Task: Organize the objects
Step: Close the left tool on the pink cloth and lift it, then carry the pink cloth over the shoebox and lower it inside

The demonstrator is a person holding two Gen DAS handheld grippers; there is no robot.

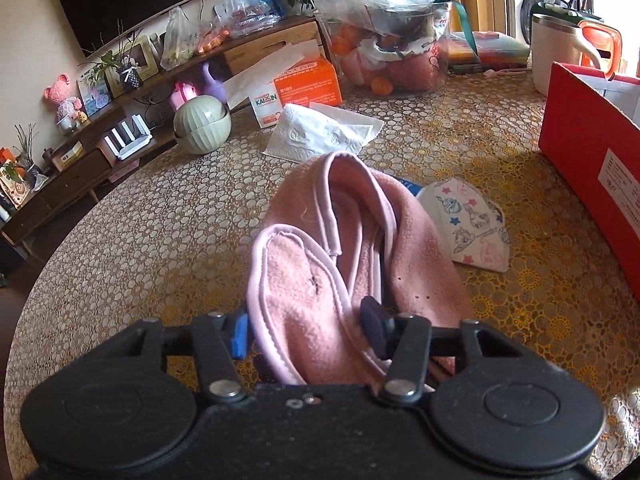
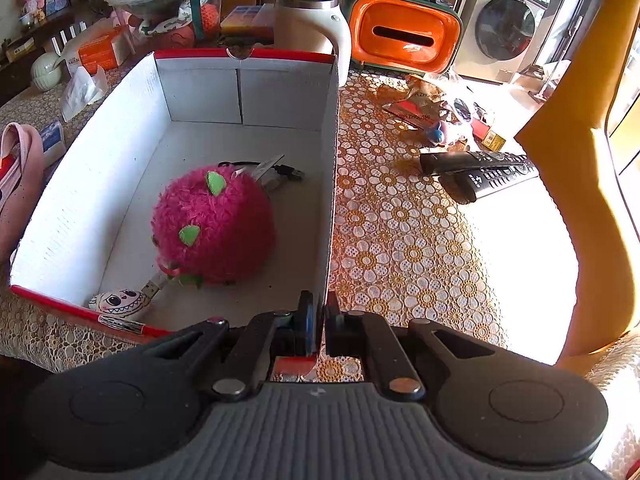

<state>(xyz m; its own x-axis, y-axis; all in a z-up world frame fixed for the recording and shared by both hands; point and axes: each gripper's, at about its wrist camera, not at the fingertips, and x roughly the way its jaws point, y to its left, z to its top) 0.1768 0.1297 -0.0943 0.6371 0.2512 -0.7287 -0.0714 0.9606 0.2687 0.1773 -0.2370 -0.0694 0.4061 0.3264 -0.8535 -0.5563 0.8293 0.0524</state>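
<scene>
The left claw (image 1: 306, 330) has its jaws narrowed onto the pink cloth (image 1: 344, 240) lying on the bench (image 1: 140, 240) just ahead, while the right claw (image 2: 318, 322) pinches the box (image 2: 330, 184) wall; lifting the cloth into the box likely follows.

Open tablecloth (image 1: 132, 240) is seen left of the pink hat (image 1: 352, 248), bare as far as the green bowl (image 1: 202, 124) and tissue (image 1: 320, 136) at the far side. To the hat's right, passage is narrowed by the mask (image 1: 468, 224) and blocked beyond it by the red wall of the box (image 1: 588, 160). The far edge is crowded by the fruit bag (image 1: 384, 32) and kettle (image 1: 560, 48). Inside the box (image 2: 88, 184), the floor is partly taken by the plush fruit (image 2: 212, 224), a cable (image 2: 280, 170) and a small toy (image 2: 120, 304); room is left along the far wall. Right of the box, cloth is free up to the remotes (image 2: 480, 172)
</scene>
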